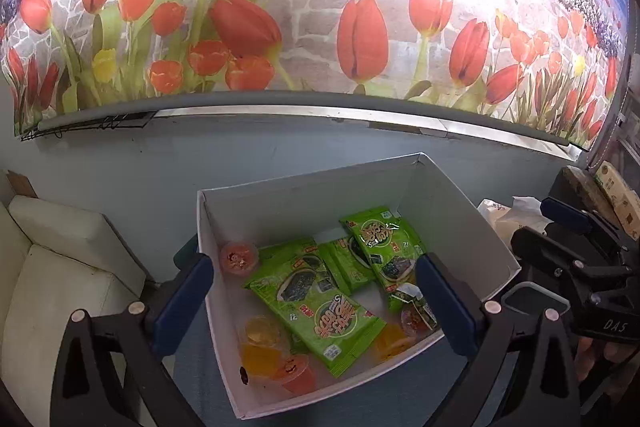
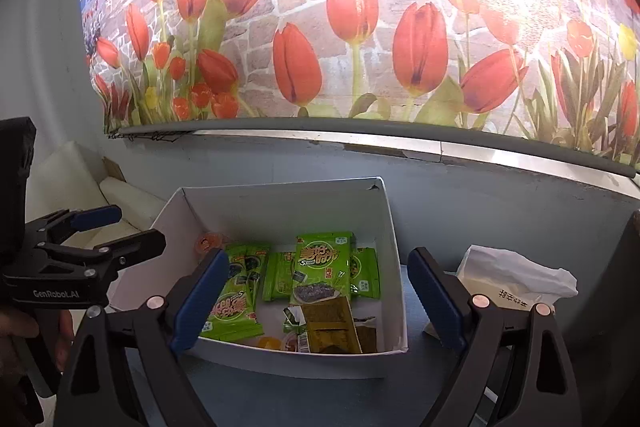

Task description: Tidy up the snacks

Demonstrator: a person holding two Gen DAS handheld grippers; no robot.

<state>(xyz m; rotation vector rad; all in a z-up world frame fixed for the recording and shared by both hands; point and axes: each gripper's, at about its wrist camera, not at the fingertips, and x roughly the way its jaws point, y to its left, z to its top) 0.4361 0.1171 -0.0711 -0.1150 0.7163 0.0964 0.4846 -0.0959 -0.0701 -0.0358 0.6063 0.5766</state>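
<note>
A white cardboard box [image 1: 224,227] stands on the blue table and holds several green seaweed snack packs [image 1: 320,311] and small jelly cups [image 1: 239,258]. The box [image 2: 394,267] also shows in the right wrist view, with green packs [image 2: 322,267] and a brown pack [image 2: 330,327] inside. My left gripper [image 1: 316,303] is open and empty above the box's near side. My right gripper [image 2: 316,299] is open and empty, also just in front of the box. Each gripper shows at the edge of the other's view.
A white tissue pack [image 2: 516,279] lies right of the box. A white cushioned seat [image 1: 52,267] stands at the left. A tulip-print wall [image 1: 320,7] with a ledge runs behind the table. Boxes [image 1: 616,195] sit at the far right.
</note>
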